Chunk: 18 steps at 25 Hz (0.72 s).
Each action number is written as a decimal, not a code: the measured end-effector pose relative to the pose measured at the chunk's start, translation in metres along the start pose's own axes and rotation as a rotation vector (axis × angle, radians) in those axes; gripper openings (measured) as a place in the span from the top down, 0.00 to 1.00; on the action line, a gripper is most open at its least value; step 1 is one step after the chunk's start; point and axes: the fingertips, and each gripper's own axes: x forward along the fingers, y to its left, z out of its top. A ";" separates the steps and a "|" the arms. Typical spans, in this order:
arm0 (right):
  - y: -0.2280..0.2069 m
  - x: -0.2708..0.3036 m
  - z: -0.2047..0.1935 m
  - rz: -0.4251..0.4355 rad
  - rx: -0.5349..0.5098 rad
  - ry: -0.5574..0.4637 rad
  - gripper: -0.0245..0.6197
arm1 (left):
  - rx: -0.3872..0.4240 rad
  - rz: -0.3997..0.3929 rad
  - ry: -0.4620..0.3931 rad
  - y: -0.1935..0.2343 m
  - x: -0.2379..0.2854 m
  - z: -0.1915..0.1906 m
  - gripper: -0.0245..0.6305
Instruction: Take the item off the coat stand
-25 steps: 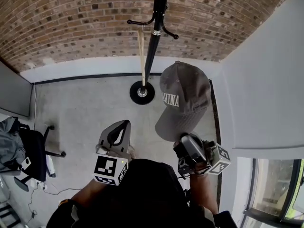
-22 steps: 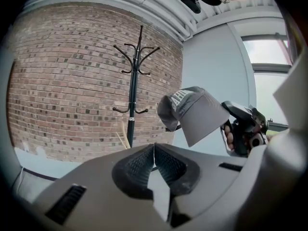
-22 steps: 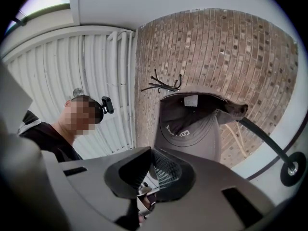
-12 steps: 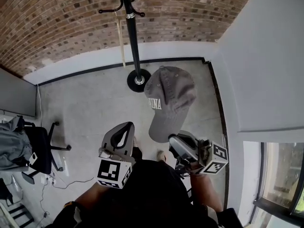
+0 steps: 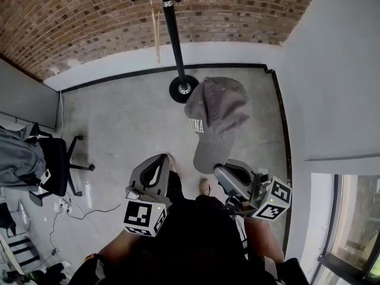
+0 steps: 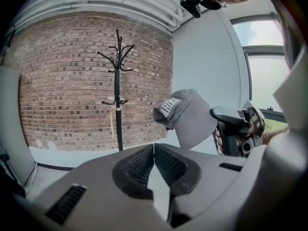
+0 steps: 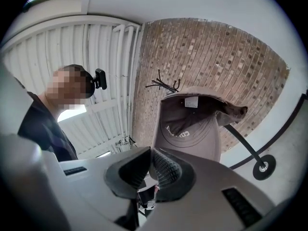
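A grey baseball cap (image 5: 217,117) with white lettering hangs in the air in front of me, clear of the black coat stand (image 5: 175,34), whose round base (image 5: 184,89) sits by the brick wall. My right gripper (image 5: 218,171) is shut on the cap's brim. In the right gripper view the cap (image 7: 192,129) rises from the right gripper (image 7: 150,154), its inside and label showing. My left gripper (image 5: 155,162) is beside it, shut and empty. In the left gripper view, the left gripper (image 6: 154,149) points at the stand (image 6: 117,95), with the cap (image 6: 185,112) to its right.
A brick wall (image 5: 89,22) runs along the back and a pale wall (image 5: 332,70) along the right, with a window (image 5: 356,230) lower right. An office chair with a grey garment (image 5: 35,165) and floor cables (image 5: 89,212) are at left. A pale stick (image 5: 157,34) hangs from the stand.
The cap and both grippers have drawn back from the coat stand, which now sits farther up in the head view. The right gripper has kept its hold on the brim.
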 end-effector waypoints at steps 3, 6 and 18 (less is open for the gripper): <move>0.011 -0.012 -0.010 -0.006 -0.006 0.024 0.92 | -0.020 0.021 -0.006 -0.009 -0.013 -0.010 0.91; 0.020 -0.023 -0.017 -0.021 -0.010 0.044 0.92 | -0.039 0.027 -0.008 -0.019 -0.021 -0.017 0.91; 0.035 -0.052 -0.037 -0.070 -0.086 0.118 0.92 | -0.030 -0.004 -0.019 -0.051 -0.024 -0.025 0.91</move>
